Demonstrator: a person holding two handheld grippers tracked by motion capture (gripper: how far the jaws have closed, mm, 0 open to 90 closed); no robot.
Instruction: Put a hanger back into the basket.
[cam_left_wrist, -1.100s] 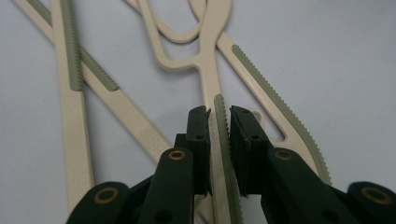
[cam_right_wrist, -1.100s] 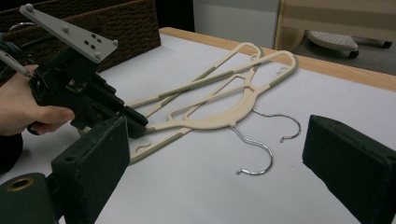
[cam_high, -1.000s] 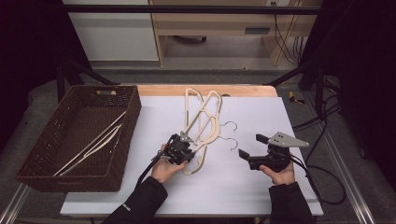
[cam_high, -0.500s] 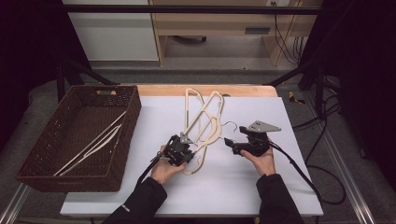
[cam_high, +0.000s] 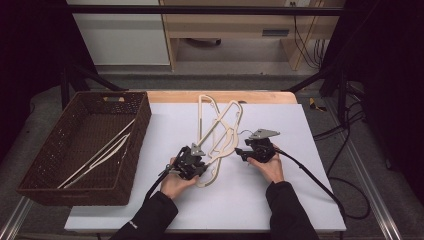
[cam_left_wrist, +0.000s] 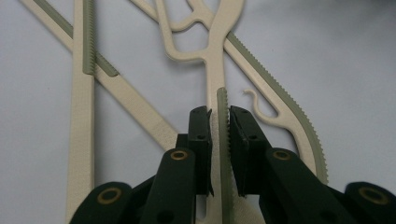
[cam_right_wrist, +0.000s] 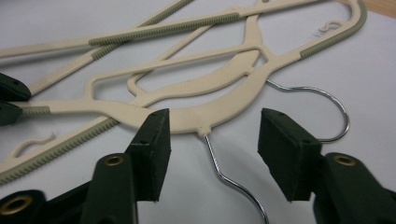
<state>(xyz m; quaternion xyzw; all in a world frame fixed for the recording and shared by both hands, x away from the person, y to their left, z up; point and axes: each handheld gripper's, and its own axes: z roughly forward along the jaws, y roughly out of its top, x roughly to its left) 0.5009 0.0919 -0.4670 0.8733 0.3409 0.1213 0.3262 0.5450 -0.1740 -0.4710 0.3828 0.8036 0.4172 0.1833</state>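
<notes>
Forearms in dark sleeves come in from the near edge of the desk (cam_high: 150, 210), each hand carrying a tool. The left tool (cam_high: 192, 162) is clamped on the arm of a cream hanger (cam_left_wrist: 219, 140); in the left gripper view its two black jaws press that ribbed bar from both sides, with almost no gap left. The right tool (cam_high: 246, 152) sits just beside the hanger's neck with its jaws partly apart. They have just been closing, and in the right gripper view the chrome hook (cam_right_wrist: 224, 175) of the upper hanger (cam_right_wrist: 205, 114) runs between them, touched by neither pad.

Beyond the tools the hangers lie crossed in a loose pile (cam_high: 220, 122) on the white sheet, reaching toward the far wooden edge of the desk. Open white surface lies to the right of the right tool and along the near edge. To the left, well apart from the pile, a brown wicker basket (cam_high: 135, 145) stands along the desk's left side with more hangers (cam_high: 100, 155) lying in it.
</notes>
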